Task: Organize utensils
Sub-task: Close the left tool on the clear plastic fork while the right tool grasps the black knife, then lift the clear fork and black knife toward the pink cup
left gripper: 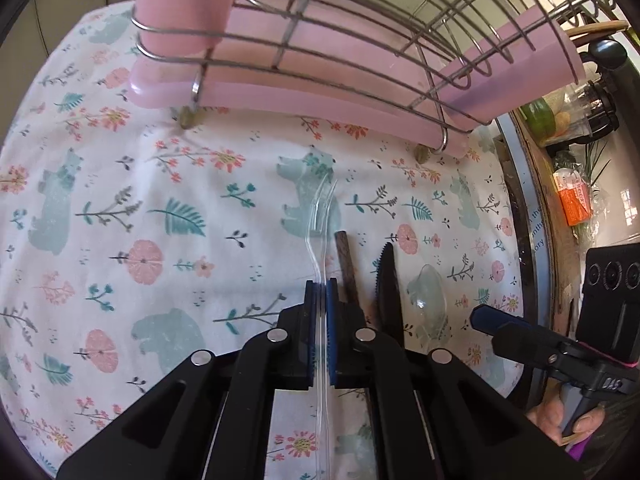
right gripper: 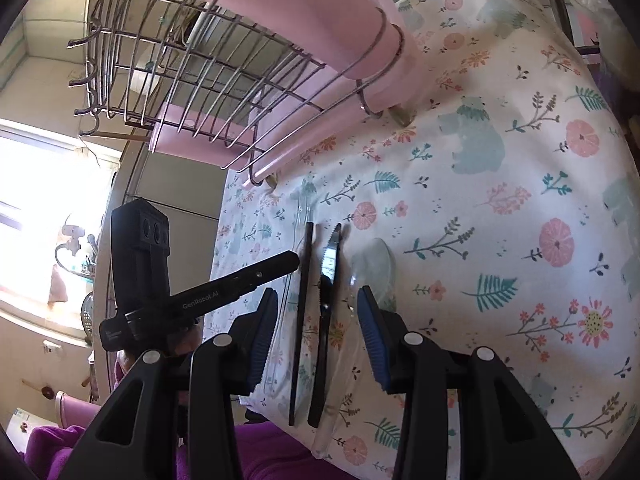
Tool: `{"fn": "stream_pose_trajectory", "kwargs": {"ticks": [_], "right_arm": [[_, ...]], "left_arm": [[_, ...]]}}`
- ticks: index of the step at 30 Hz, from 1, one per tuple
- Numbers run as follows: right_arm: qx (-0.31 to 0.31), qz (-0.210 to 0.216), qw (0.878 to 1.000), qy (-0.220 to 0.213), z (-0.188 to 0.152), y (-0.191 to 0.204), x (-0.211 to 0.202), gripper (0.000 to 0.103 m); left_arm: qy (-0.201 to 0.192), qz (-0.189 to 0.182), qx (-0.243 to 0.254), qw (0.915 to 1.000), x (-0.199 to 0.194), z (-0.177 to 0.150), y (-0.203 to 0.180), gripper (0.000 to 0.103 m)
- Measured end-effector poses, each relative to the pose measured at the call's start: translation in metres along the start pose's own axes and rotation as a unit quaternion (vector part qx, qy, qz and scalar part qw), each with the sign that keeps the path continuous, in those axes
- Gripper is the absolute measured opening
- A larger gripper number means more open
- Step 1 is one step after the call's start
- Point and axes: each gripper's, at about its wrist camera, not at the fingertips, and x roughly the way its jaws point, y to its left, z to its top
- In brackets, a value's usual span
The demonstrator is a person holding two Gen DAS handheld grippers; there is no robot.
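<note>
Left gripper (left gripper: 320,284) jaws pinching clear fork (left gripper: 320,216); right gripper (right gripper: 316,300) jaws spread over black knife (right gripper: 326,312).

Bright daylight floods both fisheye views; the window (right gripper: 44,184) is blown out white. Soft short shadows fall on the floral cloth (left gripper: 160,208). Edges bow strongly, corners vignette black, and focus is sharp centrally.

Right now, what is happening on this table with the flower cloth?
A person is sorting utensils. The left hand-held gripper is shut on a clear plastic fork, low over the floral tablecloth. The right hand-held gripper is open, holding nothing. A dark brown chopstick, a black serrated plastic knife and a clear plastic spoon lie on the cloth. The wire rack with pink tray stands behind.
</note>
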Motion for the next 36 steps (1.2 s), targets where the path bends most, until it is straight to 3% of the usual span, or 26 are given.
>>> {"fn": "stream_pose_trajectory", "kwargs": {"ticks": [7, 16, 23, 26, 30, 36], "right_arm": [[-0.015, 0.022, 0.999, 0.043, 0.019, 0.026, 0.037, 0.039], [-0.041, -0.052, 0.993, 0.097, 0.034, 0.046, 0.084, 0.035], [-0.053, -0.109, 0.985, 0.123, 0.03, 0.041, 0.105, 0.011], [-0.046, -0.109, 0.986, 0.116, 0.029, 0.036, 0.108, 0.008], [-0.053, -0.077, 0.991, 0.094, 0.023, 0.033, 0.094, 0.007], [-0.082, -0.032, 0.996, 0.023, 0.019, 0.054, 0.056, 0.006]], "left_arm": [[-0.024, -0.013, -0.032, 0.9991, -0.027, -0.009, 0.033, 0.004], [-0.062, -0.045, -0.051, 0.9958, -0.065, -0.017, 0.062, 0.004], [-0.083, -0.057, -0.042, 0.9941, -0.082, -0.022, 0.066, 0.004], [-0.09, -0.059, -0.042, 0.9933, -0.091, -0.026, 0.071, 0.004], [-0.104, -0.065, -0.042, 0.9916, -0.105, -0.03, 0.079, 0.004], [-0.145, -0.071, -0.038, 0.9861, -0.123, -0.026, 0.07, 0.004]]}}
